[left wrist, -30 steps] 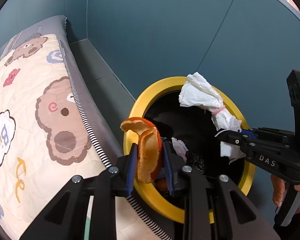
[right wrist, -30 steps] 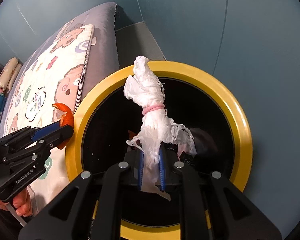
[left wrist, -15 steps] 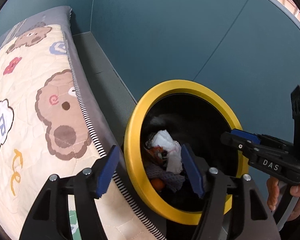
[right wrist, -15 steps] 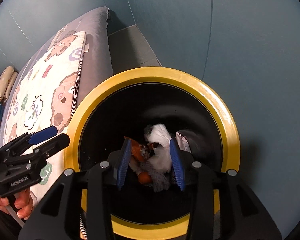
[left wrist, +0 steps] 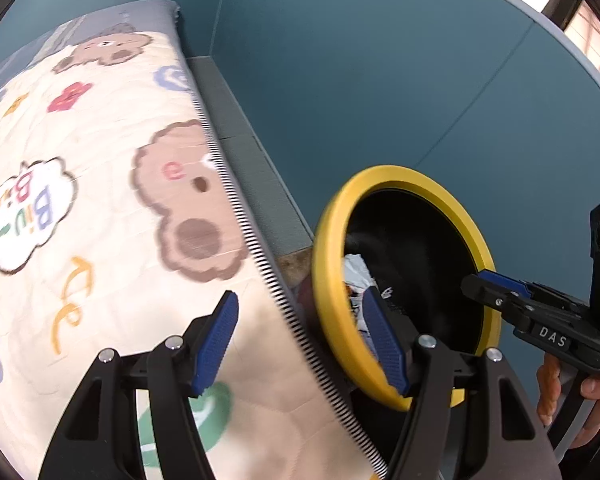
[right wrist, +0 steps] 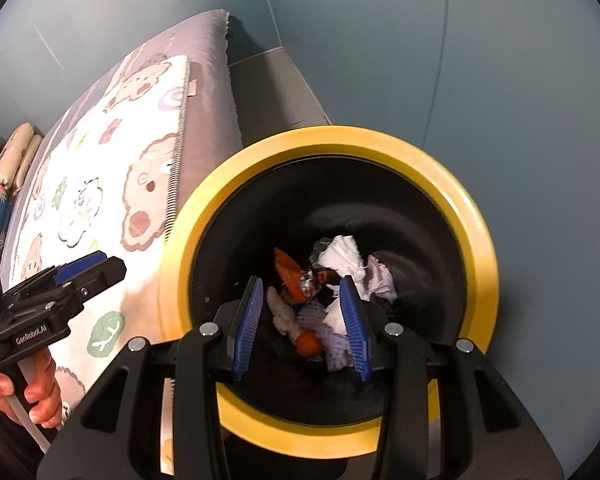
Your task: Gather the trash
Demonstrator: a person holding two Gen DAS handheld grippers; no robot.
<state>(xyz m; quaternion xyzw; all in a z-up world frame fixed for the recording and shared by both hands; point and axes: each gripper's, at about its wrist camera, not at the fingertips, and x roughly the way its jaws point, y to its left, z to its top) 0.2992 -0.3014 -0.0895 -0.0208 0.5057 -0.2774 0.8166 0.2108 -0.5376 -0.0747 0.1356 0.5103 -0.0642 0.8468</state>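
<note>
A black trash bin with a yellow rim (right wrist: 472,216) stands beside the bed; its rim also shows in the left wrist view (left wrist: 328,304). Inside lie a white tissue wad (right wrist: 342,258), orange peel (right wrist: 290,274) and other scraps. My right gripper (right wrist: 304,326) is open and empty, just above the bin mouth. My left gripper (left wrist: 300,340) is open and empty, over the bed edge left of the bin. Each gripper shows in the other's view: the right (left wrist: 496,286), the left (right wrist: 84,270).
A bed with a cream bear-print quilt (left wrist: 80,208) and grey mattress edge (right wrist: 208,64) lies left of the bin. A teal wall (left wrist: 380,60) runs behind, with a narrow grey floor strip (left wrist: 244,152) between bed and wall.
Both grippers opened: the orange peel and the white tissue dropped into the bin. My left gripper then swung left, away from the bin toward the bed. The right one stays over the bin.
</note>
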